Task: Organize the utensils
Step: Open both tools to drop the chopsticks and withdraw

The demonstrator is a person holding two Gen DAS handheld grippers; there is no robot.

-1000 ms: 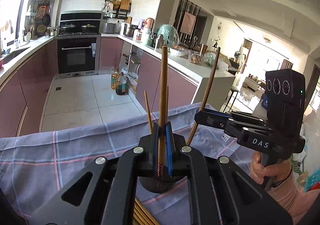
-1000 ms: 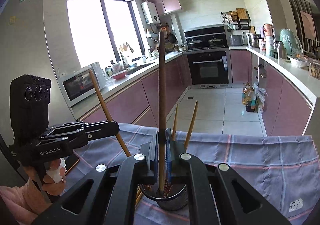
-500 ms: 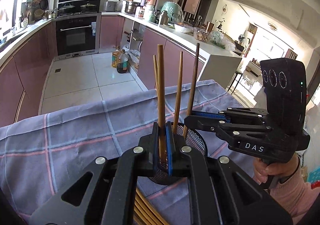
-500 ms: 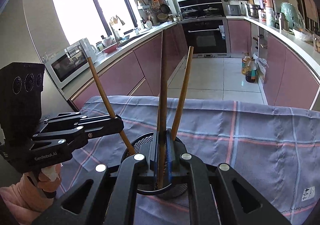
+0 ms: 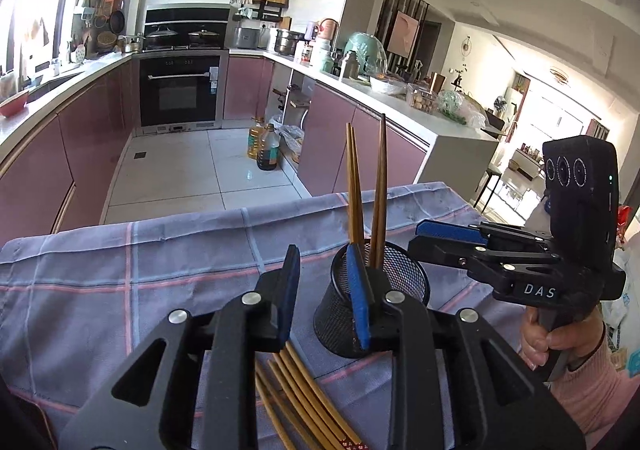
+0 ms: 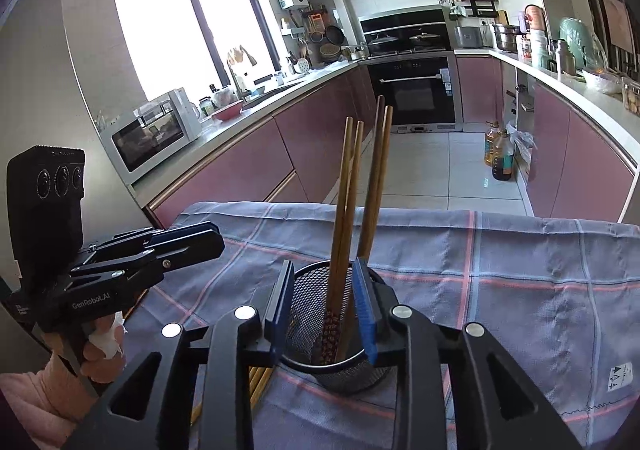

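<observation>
A black mesh cup (image 5: 400, 278) stands on the checked cloth with several brown chopsticks (image 5: 354, 185) upright in it. My left gripper (image 5: 323, 250) is just left of the cup, its jaws opening with nothing between the blue pads. A bundle of loose chopsticks (image 5: 304, 398) lies on the cloth under it. My right gripper (image 6: 322, 264) hangs over the cup (image 6: 348, 372), jaws opening. The standing chopsticks (image 6: 348, 185) rise between its pads, untouched. Each view shows the other gripper from the side: the right one (image 5: 420, 234) and the left one (image 6: 216, 240).
The blue-and-pink checked cloth (image 6: 520, 290) covers the table, whose far edge drops to the kitchen floor. More loose chopsticks (image 6: 256, 382) lie left of the cup. A hand in a pink sleeve (image 5: 560, 346) holds the right gripper's handle.
Both grippers came down over the cup, each shut on an upright chopstick. Their jaws have parted and those chopsticks now stand in the cup.
</observation>
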